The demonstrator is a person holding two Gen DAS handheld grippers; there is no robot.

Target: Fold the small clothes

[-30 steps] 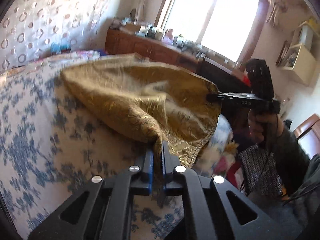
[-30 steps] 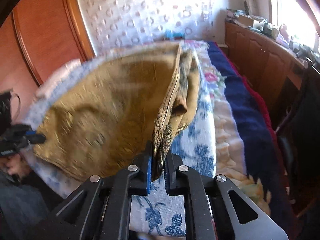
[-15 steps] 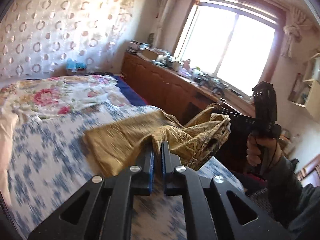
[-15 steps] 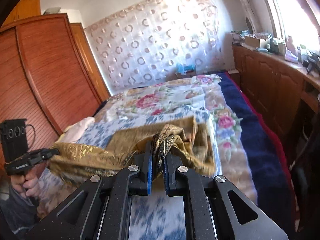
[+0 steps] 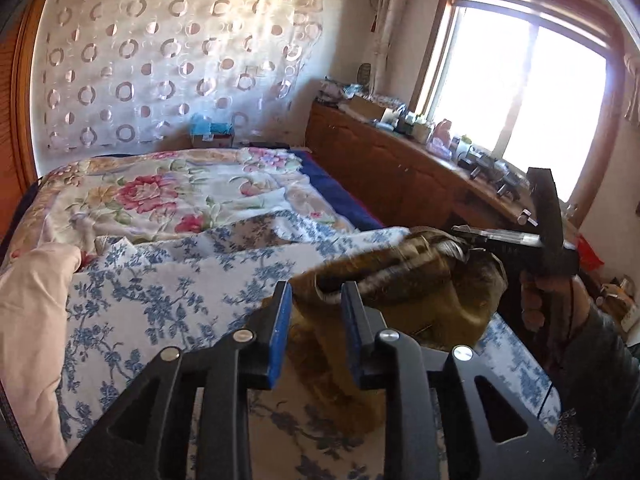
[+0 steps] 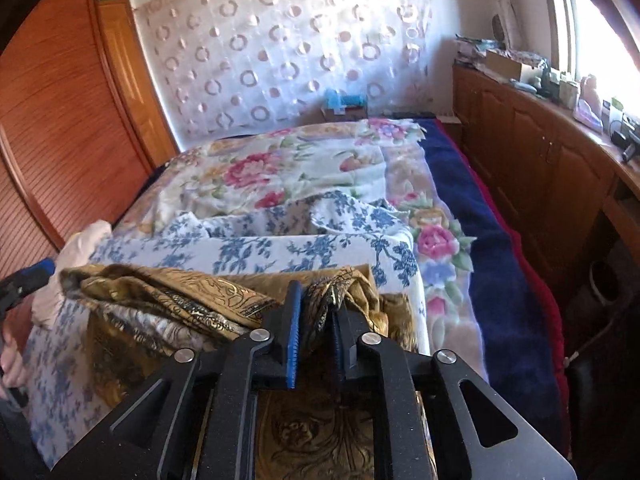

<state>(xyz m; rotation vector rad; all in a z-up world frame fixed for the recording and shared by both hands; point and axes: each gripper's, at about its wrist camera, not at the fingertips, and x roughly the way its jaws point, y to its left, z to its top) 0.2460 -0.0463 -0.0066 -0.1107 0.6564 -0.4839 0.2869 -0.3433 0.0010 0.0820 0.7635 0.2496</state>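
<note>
Bed under a blue-flowered sheet, gold patterned cloth bunched on the sheet's near edge, rose-print quilt beyond the sheet

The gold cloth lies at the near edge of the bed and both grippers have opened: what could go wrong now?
1. The gold cloth sits bunched at the near edge of the bed, and part of it hangs over the side, so it may slide off.
2. Its folds lie between the open fingers of the left gripper and the right gripper; pulling back could drag the fold apart.
3. The layers look uneven, so the fold may need redoing.
</note>
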